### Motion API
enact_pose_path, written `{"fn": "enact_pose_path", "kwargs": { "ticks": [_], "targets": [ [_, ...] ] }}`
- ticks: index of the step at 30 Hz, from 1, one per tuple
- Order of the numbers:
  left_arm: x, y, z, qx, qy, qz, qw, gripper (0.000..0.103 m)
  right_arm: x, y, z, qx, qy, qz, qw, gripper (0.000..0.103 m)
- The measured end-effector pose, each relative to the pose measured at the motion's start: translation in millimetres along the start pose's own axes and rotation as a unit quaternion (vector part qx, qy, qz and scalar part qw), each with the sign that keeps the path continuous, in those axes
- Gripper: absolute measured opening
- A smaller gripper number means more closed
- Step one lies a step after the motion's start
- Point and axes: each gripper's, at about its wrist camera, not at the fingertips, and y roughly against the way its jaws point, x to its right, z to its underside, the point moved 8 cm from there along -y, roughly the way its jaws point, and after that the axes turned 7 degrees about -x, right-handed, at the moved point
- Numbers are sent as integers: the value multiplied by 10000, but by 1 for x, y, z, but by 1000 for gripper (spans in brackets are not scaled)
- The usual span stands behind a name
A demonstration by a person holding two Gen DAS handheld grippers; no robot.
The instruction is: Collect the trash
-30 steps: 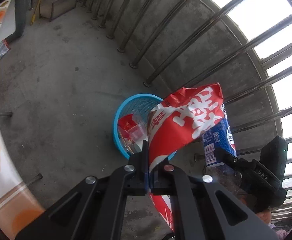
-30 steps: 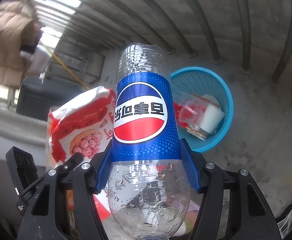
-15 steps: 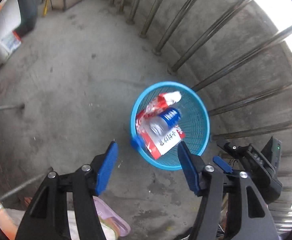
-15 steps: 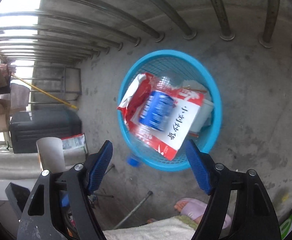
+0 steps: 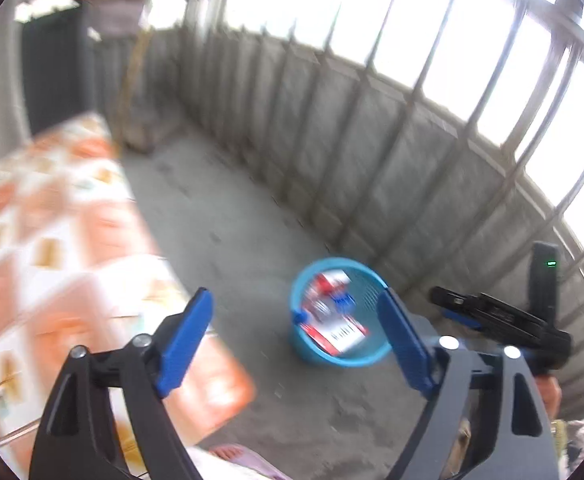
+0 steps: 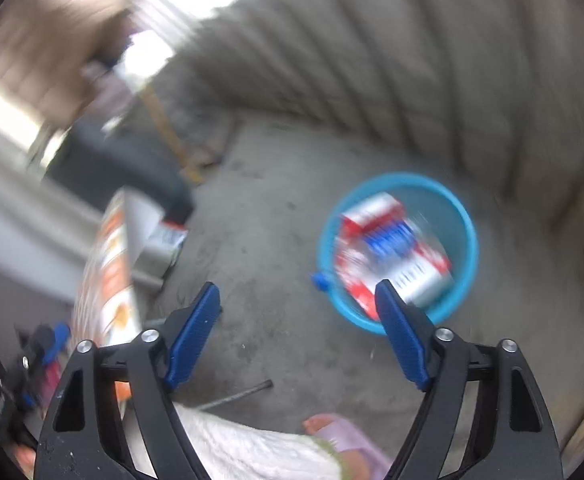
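Note:
A blue plastic basket (image 5: 366, 354) stands on the concrete floor by the railing wall; it also shows in the right wrist view (image 6: 468, 236). In it lie a red and white snack bag (image 5: 334, 330) and a blue-labelled plastic bottle (image 6: 390, 240) on top of the bag (image 6: 424, 276). My left gripper (image 5: 294, 338) is open and empty, raised above the floor left of the basket. My right gripper (image 6: 298, 330) is open and empty, also raised; its body shows in the left wrist view (image 5: 496, 316) to the right of the basket. Both views are blurred.
A table with an orange and white patterned cloth (image 5: 63, 248) fills the left side. A concrete wall with metal railing bars (image 5: 392, 128) runs behind the basket. A foot in a pink slipper (image 6: 340, 436) stands near the basket. A small blue cap (image 6: 319, 281) lies by the basket's rim.
A second ago the left gripper held the snack bag and the right held the bottle. Both were let go into the basket. Both grippers have since lifted and pulled back from it.

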Motion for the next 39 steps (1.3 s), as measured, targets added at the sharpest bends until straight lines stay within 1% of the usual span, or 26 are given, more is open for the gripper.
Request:
{"fn": "enact_pose_path", "kwargs": {
  "ticks": [2,3,5,6,7,11,12,13,14,15,17,18,20,22,23,26,27,29,32,39],
  "targets": [
    [-25,41,6,454,90,-357,9983,96,-47,18,5,229,730,-93,9970,86],
    [-33,55,9,577,118,-483,9971,98,-69,26,9,344,1057,-128,9937,90],
    [-54,88,16,802,191,-774,9936,98,-113,44,19,567,1659,-277,9841,94],
    [-65,102,19,889,260,-978,9909,98,-132,51,25,661,1886,-351,9792,95],
    [-77,121,23,1018,362,-1224,9866,98,-145,56,29,729,2030,-390,9757,95],
    [-119,181,43,1443,860,-1785,9695,97,-204,72,55,1097,2683,-319,9565,95],
    [-129,191,48,1465,980,-1911,9656,98,-217,76,62,1189,2845,-279,9509,95],
    [-139,201,56,1455,1157,-2116,9595,97,-231,79,73,1267,3031,-339,9439,95],
    [-147,209,63,1426,1304,-2312,9535,98,-236,76,82,1279,3133,-428,9400,95],
    [-155,215,74,1391,1464,-2577,9449,98,-242,76,90,1289,3204,-484,9372,95],
    [-164,219,86,1355,1502,-2823,9378,98,-254,73,106,1335,3384,-459,9303,95],
    [-165,220,93,1337,1442,-2946,9352,98,-259,72,113,1357,3480,-367,9269,95],
    [-168,218,104,1261,1299,-3238,9286,98,-266,64,127,1396,3771,147,9155,95],
    [-168,214,113,1159,1381,-3396,9231,98,-267,51,141,1348,3962,620,9061,95],
    [-170,212,119,1090,1479,-3429,9212,98,-266,48,145,1278,3974,721,9058,95],
    [-170,201,135,897,1804,-3354,9203,97,-253,34,156,947,3867,895,9130,95],
    [-170,197,141,776,1904,-3325,9204,97,-248,30,158,846,3819,984,9151,95],
    [-170,186,154,522,2039,-3387,9170,97,-240,26,161,692,3767,1126,9168,95],
    [-166,175,166,299,2012,-3459,9159,97,-230,23,164,623,3657,1242,9203,95],
    [-155,162,174,39,1911,-3396,9210,97,-207,19,166,383,3386,1435,9291,95]
  ]
}}
